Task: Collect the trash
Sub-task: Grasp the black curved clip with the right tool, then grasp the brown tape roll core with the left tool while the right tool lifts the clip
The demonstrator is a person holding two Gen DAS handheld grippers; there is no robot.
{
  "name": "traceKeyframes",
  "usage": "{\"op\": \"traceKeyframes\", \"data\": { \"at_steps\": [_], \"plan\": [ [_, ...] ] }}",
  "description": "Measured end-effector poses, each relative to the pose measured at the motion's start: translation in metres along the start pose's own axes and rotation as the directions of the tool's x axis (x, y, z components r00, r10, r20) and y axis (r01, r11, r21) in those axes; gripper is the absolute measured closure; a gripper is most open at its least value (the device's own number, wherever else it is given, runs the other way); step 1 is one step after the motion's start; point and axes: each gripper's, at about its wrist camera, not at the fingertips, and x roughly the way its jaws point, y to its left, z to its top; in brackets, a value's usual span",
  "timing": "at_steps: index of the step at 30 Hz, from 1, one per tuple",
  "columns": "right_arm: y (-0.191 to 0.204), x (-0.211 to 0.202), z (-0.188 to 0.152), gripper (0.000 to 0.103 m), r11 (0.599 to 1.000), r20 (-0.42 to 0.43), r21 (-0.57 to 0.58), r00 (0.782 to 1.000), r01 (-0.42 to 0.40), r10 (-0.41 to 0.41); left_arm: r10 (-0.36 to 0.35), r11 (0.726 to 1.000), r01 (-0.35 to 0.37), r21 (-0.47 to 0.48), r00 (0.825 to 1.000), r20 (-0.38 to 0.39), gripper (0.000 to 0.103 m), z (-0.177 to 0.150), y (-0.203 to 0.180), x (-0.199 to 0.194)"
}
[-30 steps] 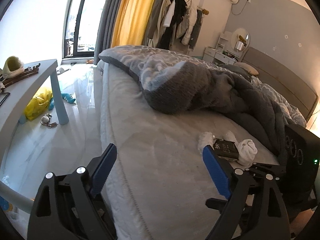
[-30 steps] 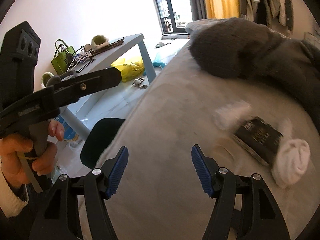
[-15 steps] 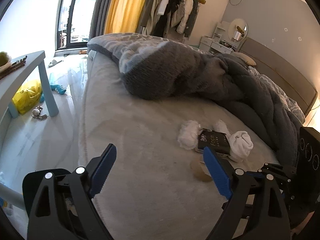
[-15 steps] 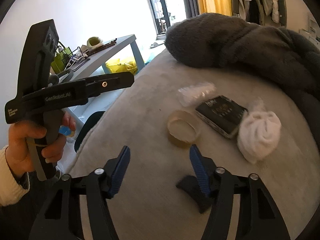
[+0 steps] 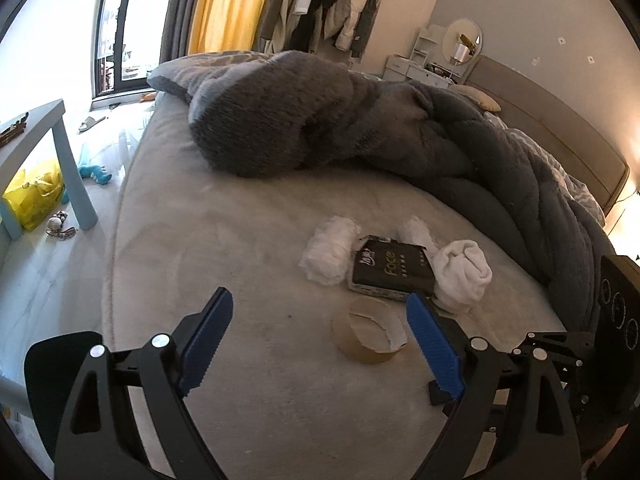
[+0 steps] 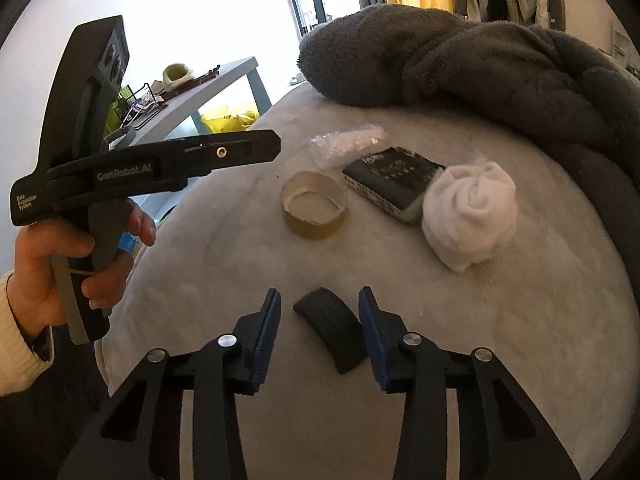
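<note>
The right gripper (image 6: pixel 319 334) is closing its jaws around a small black object (image 6: pixel 331 328) on the bed (image 6: pixel 520 320), pads not yet touching it. What it is stays unclear. Beyond it lie a tape roll (image 6: pixel 314 210), a black packet (image 6: pixel 394 182), crumpled wrap (image 6: pixel 346 144) and rolled socks (image 6: pixel 468 216). The left gripper (image 5: pixel 320 344) hovers with jaws wide apart and empty, likely awaiting the roll.

Bed (image 6: pixel 520 340): matt plush cloth. Tape roll (image 6: pixel 314 210): brown cardboard-like. Packet (image 6: pixel 394 184): glossy dark wrapper, 1 o'clock of roll.

Right claw (image 6: pixel 320 328) closing around black curved piece (image 6: pixel 332 328), untouched.
</note>
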Motion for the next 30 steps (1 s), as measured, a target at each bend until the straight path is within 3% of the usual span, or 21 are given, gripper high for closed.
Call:
{"op": "traceKeyframes", "data": {
  "at_steps": [3, 8, 13, 24, 30],
  "plan": [
    [-0.005, -0.004, -0.004, 0.072, 1.0, 0.002, 0.009, 1.0, -0.009, 0.009, -0.007, 1.0, 0.007, 0.0, 1.0, -0.01, 0.013, -0.002, -0.005, 0.005],
    [-0.011, -0.002, -0.013, 0.074, 1.0, -0.025, 0.008, 1.0, 0.005, -0.005, -0.023, 1.0, 0.023, 0.011, 0.999, -0.031, 0.013, -0.004, -0.016, 0.015],
    [-0.018, -0.008, -0.018, 0.083, 1.0, -0.006, 0.026, 1.0, 0.008, -0.008, -0.027, 0.999, 0.028, 0.028, 0.999, -0.044, 0.014, -0.007, -0.027, 0.023],
    [-0.051, -0.047, -0.023, 0.084, 0.989, 0.105, 0.136, 0.992, 0.055, -0.07, 0.008, 0.997, -0.003, 0.071, 0.997, -0.08, 0.033, -0.015, -0.043, 0.041],
    [-0.06, -0.061, -0.022, 0.084, 0.984, 0.153, 0.176, 0.986, 0.042, -0.07, 0.039, 0.996, -0.03, 0.087, 0.994, -0.099, 0.047, -0.019, -0.045, 0.048]
  ]
}}
